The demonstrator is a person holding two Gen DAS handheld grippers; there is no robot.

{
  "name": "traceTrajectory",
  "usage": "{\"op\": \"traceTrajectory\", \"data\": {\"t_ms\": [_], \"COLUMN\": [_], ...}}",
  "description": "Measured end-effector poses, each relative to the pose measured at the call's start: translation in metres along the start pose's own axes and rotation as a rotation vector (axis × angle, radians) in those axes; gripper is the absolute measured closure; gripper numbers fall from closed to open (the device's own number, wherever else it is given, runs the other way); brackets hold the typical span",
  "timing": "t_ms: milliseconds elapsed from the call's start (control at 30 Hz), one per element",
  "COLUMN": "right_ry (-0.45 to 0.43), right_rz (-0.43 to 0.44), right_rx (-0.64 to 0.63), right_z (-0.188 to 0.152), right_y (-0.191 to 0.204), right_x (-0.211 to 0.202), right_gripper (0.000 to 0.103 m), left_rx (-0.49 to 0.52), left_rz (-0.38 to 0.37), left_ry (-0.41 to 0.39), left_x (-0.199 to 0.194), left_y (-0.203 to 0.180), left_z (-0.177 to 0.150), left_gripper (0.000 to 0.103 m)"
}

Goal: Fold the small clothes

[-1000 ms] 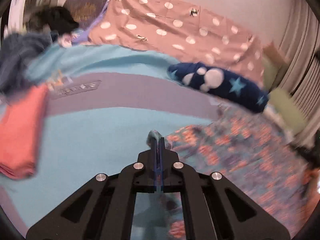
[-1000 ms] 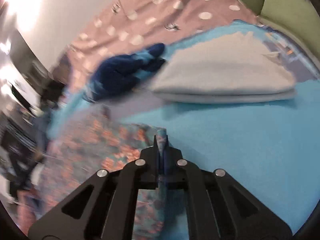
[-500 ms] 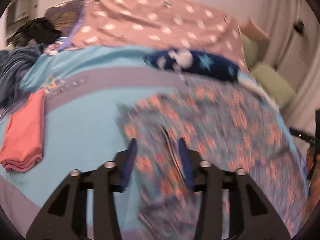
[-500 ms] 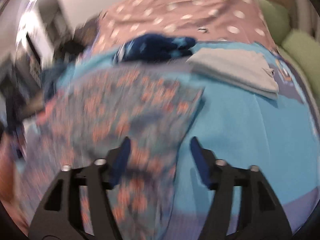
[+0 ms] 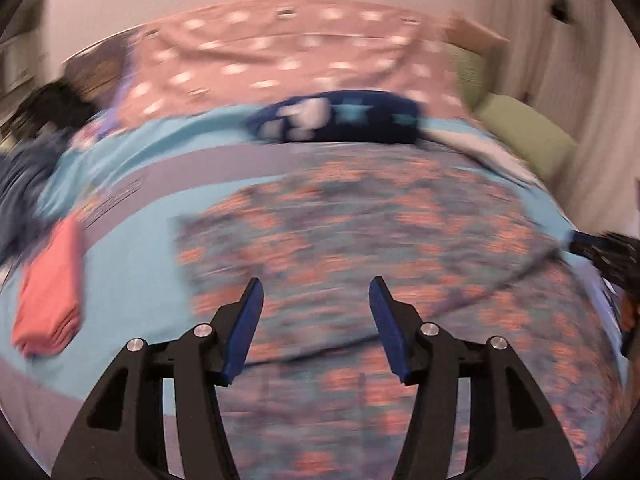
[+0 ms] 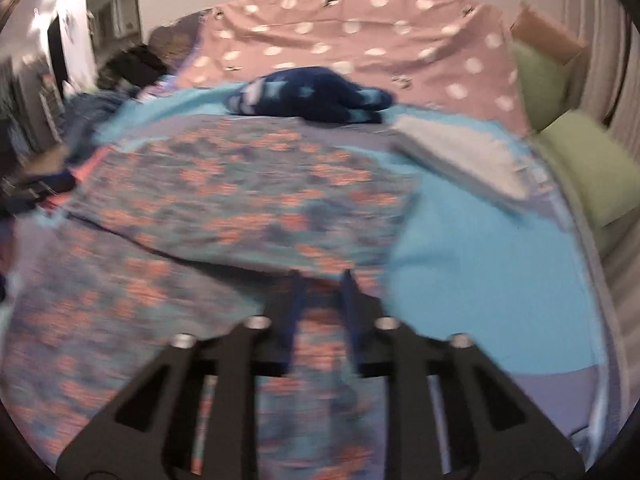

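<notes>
Home bedroom: bed (image 5: pixel 132 208) with turquoise cover, polka-dot duvet (image 6: pixel 360 44) behind it, green pillows (image 6: pixel 588 168) beside it.

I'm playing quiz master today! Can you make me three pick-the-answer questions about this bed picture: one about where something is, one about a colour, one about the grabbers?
1. Where is the navy star garment?
A. Beyond the flowery cloth
B. On the green pillow
C. Inside a grabber

2. What colour is the folded pile at the left?
A. Yellow
B. Coral
C. Black

3. How is the left gripper?
A. Shut on cloth
B. Open
C. Out of sight

Answers: 1 A, it lies past the flowery cloth. 2 B, plainly coral. 3 B, blue fingers stand apart, empty.
</notes>
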State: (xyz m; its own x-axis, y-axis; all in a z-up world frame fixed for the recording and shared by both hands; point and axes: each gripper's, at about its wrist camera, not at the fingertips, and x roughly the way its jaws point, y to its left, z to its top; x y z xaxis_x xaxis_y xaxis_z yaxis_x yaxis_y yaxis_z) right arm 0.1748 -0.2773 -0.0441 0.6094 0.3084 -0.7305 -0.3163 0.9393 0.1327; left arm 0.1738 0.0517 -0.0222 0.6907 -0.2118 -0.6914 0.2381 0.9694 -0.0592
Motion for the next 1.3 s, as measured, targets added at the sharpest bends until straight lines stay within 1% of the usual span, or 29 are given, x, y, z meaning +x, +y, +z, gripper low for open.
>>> {"op": "traceTrajectory", "data": {"t_ms": [67,100,133,167,200,233,267,367,433,500,533,567,600,667,700,733,767,800,833,867,900,933,967,1000,1033,1067,1100,1200,1300], "right_ry": [0.081,0.129,0.148,0.144,0.115,0.092,0.063,0.004,0.002,0.002,0.003,0.004,0.005,0.008,0.012,0.016,0.021,0.025,0.028,0.033,0.042,0.051,0.059,0.066,0.070,0.069,0.065,0.046,0.036], "right_rz": [0.084,0.100,0.087,0.070,0.067,0.075,0.110,0.234,0.228,0.224,0.231,0.240,0.241,0.235,0.227,0.217,0.206,0.185,0.170,0.156,0.142,0.129,0.099,0.033,-0.019,-0.055,-0.065,0.021,0.018], "right_rx": [0.080,0.138,0.176,0.202,0.235,0.265,0.314,0.392,0.386,0.390,0.399,0.410,0.413,0.404,0.391,0.379,0.361,0.332,0.304,0.278,0.247,0.224,0.196,0.165,0.155,0.173,0.245,0.455,0.524], "right_z": [-0.001,-0.002,0.000,0.001,0.005,0.009,0.013,0.022,0.026,0.028,0.027,0.027,0.027,0.027,0.026,0.026,0.026,0.025,0.026,0.025,0.025,0.025,0.025,0.025,0.025,0.024,0.020,0.009,0.003], "right_y": [0.004,0.000,-0.004,-0.008,-0.014,-0.019,-0.025,-0.035,-0.036,-0.035,-0.039,-0.039,-0.040,-0.039,-0.037,-0.035,-0.033,-0.029,-0.025,-0.021,-0.016,-0.012,-0.007,-0.002,-0.001,-0.004,-0.014,-0.042,-0.054], "right_x": [0.018,0.032,0.041,0.047,0.051,0.051,0.049,0.040,0.039,0.040,0.040,0.041,0.042,0.043,0.042,0.041,0.041,0.041,0.042,0.042,0.044,0.047,0.051,0.056,0.062,0.066,0.068,0.061,0.052], "right_gripper": [0.092,0.095,0.095,0.096,0.096,0.096,0.096,0.096,0.094,0.093,0.093,0.093,0.093,0.092,0.086,0.076,0.071,0.065,0.062,0.059,0.055,0.052,0.051,0.052,0.055,0.063,0.079,0.086,0.089], "left_rx": [0.046,0.067,0.082,0.093,0.104,0.107,0.099,0.098,0.106,0.139,0.156,0.188,0.224,0.297,0.330,0.337,0.331,0.301,0.270,0.231,0.179,0.155,0.139,0.131,0.127,0.124,0.124,0.133,0.134], "left_rz": [-0.059,-0.084,-0.095,-0.098,-0.092,-0.077,-0.054,-0.045,-0.058,-0.099,-0.113,-0.125,-0.122,-0.076,-0.032,-0.011,0.000,-0.003,-0.013,-0.033,-0.062,-0.071,-0.075,-0.078,-0.079,-0.085,-0.093,-0.110,-0.118], "left_ry": [0.023,0.040,0.058,0.080,0.111,0.144,0.183,0.172,0.158,0.121,0.109,0.094,0.085,0.099,0.120,0.128,0.133,0.136,0.142,0.151,0.156,0.153,0.150,0.149,0.150,0.150,0.149,0.155,0.158], "left_x": [0.009,0.019,0.029,0.040,0.057,0.070,0.083,0.081,0.072,0.059,0.056,0.053,0.053,0.062,0.071,0.075,0.079,0.082,0.084,0.085,0.086,0.086,0.086,0.086,0.087,0.088,0.087,0.086,0.086], "left_y": [-0.027,-0.042,-0.053,-0.062,-0.071,-0.075,-0.076,-0.079,-0.081,-0.088,-0.090,-0.097,-0.104,-0.121,-0.129,-0.132,-0.133,-0.131,-0.127,-0.122,-0.115,-0.112,-0.110,-0.107,-0.107,-0.109,-0.109,-0.111,-0.110], "left_z": [0.001,0.002,0.002,0.002,0.001,0.000,-0.004,-0.006,-0.006,-0.008,-0.008,-0.009,-0.010,-0.009,-0.009,-0.006,-0.003,0.002,0.008,0.012,0.016,0.018,0.019,0.019,0.018,0.017,0.016,0.013,0.012], "left_gripper": [0.046,0.046,0.046,0.046,0.046,0.046,0.046,0.046,0.046,0.044,0.041,0.034,0.032,0.032,0.032,0.032,0.034,0.038,0.051,0.057,0.058,0.059,0.060,0.060,0.060,0.060,0.060,0.060,0.060]}}
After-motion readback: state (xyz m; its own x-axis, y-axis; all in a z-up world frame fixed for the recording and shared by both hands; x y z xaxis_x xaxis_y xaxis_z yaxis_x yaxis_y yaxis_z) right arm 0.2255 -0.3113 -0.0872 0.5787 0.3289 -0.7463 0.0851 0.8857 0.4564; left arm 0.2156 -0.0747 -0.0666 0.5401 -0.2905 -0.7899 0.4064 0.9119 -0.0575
